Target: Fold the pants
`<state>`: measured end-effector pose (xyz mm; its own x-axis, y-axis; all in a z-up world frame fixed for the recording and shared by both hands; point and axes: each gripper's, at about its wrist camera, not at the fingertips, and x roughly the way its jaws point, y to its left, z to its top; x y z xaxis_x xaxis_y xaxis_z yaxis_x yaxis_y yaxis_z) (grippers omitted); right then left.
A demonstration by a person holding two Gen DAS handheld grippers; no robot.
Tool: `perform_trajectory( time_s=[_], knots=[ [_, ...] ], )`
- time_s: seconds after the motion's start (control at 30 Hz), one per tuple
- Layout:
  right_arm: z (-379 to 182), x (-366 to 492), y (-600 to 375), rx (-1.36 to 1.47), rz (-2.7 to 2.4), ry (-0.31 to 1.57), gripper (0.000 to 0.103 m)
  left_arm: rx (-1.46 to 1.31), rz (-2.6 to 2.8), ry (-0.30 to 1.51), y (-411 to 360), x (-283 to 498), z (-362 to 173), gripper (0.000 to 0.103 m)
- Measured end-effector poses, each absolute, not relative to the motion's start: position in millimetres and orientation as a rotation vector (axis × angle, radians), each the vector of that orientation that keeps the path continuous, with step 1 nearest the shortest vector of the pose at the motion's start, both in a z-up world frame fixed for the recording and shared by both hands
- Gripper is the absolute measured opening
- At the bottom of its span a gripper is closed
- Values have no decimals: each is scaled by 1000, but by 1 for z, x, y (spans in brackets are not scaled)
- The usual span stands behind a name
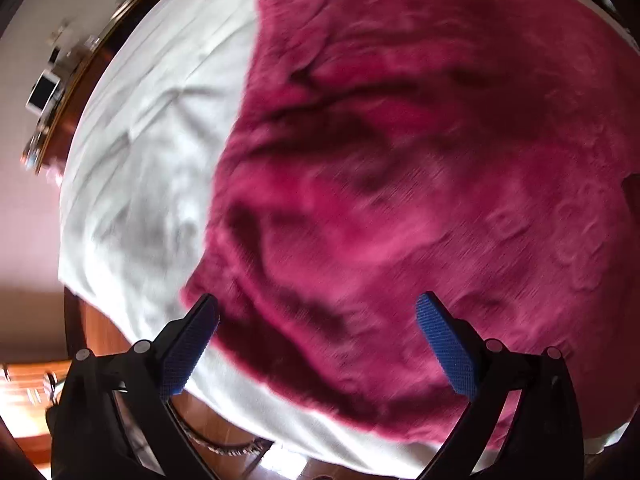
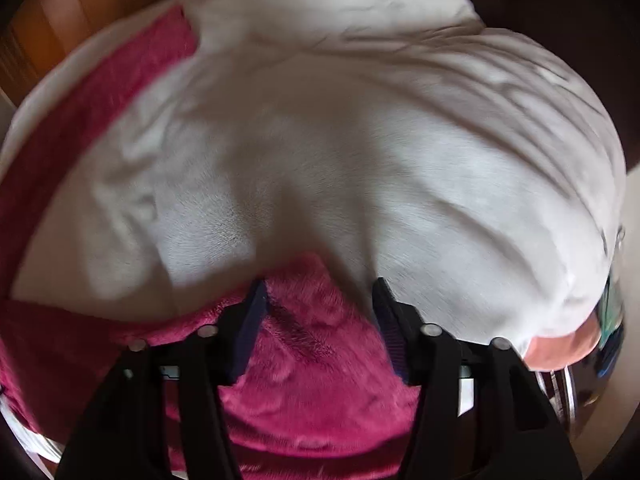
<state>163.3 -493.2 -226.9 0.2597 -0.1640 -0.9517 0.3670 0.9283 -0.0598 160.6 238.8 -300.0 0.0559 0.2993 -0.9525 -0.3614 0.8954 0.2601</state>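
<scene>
The magenta fleece pants (image 1: 400,160) lie spread on a white sheet (image 1: 140,160) over the bed, filling most of the left wrist view. My left gripper (image 1: 318,304) is open, hovering above the near edge of the pants, holding nothing. In the right wrist view a corner of the pants (image 2: 316,344) lies between and under the fingers, and one leg (image 2: 92,120) runs along the left side to the far end. My right gripper (image 2: 320,292) is open with its tips over that corner, at the edge of the white sheet (image 2: 360,160). Both views are motion-blurred.
A wooden bed frame (image 1: 100,332) and wood floor show below the sheet's edge at lower left. A shelf with small items (image 1: 44,92) stands far left. A wooden headboard or panel (image 2: 60,12) is at the upper left of the right wrist view.
</scene>
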Motion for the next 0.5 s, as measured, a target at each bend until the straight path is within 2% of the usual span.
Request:
perform_trajectory(
  time_s=[0.03,0.1,0.33,0.4,0.47,0.5],
  knots=[
    [-231,168,-494,189,-362,1270,23,-43,492,1433,237,168,-301,98],
    [-231,173,-493,184,-378,1266,15,-26,477,1442,231,180,-304,98],
    [-228,183,-496,149,-467,1225,14,9,459,1493,228,206,-327,98],
    [-231,184,-498,128,-469,1228,18,11,455,1502,228,211,-331,98],
    [-228,177,-507,162,-489,1219,30,6,453,1505,229,215,-331,98],
    [-227,178,-510,181,-499,1214,41,-2,452,1502,232,219,-331,98]
  ],
)
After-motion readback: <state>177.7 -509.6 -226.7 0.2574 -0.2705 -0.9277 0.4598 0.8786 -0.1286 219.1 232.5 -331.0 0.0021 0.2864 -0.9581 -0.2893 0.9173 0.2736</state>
